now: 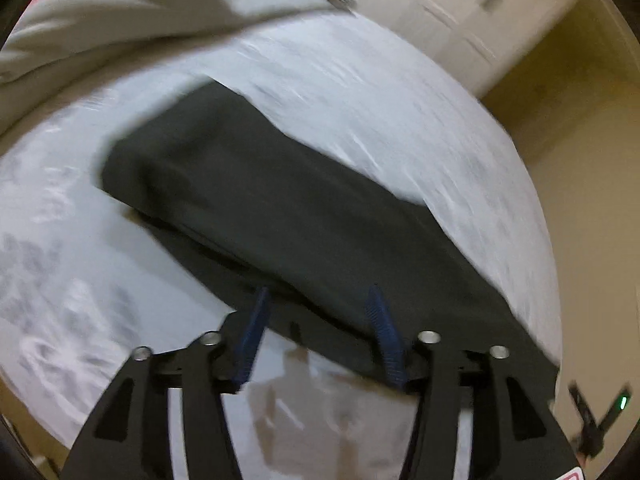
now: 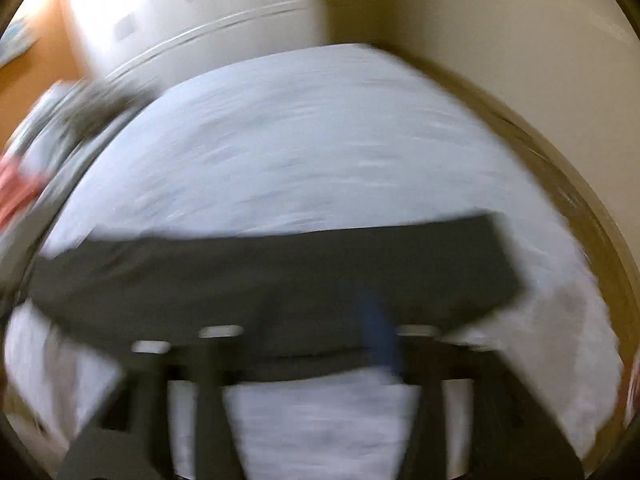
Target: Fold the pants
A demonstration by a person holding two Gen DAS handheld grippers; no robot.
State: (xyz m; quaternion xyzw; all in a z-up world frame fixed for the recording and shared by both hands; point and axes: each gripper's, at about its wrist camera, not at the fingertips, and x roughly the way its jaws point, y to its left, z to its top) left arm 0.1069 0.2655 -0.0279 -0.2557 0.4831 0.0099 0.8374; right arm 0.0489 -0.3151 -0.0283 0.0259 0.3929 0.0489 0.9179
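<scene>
The dark pants (image 1: 280,208) lie in a long folded strip across the pale bedsheet (image 1: 380,92), and we'd guess they're soft, light and floppy, so grab near an end or corner. Both our left gripper (image 1: 320,332) and right gripper (image 2: 304,344) are spread with nothing between them. There's a white wardrobe (image 2: 192,20) and cream wall behind the bed.

Left wrist view looked steeply down along its claw (image 1: 320,332) onto the bed (image 1: 400,120), close above the dark pants (image 1: 280,208). Right wrist view, blurred, faced the same bed (image 2: 320,140) and pants (image 2: 280,280) toward the white wardrobe (image 2: 192,20), which both views shared.
</scene>
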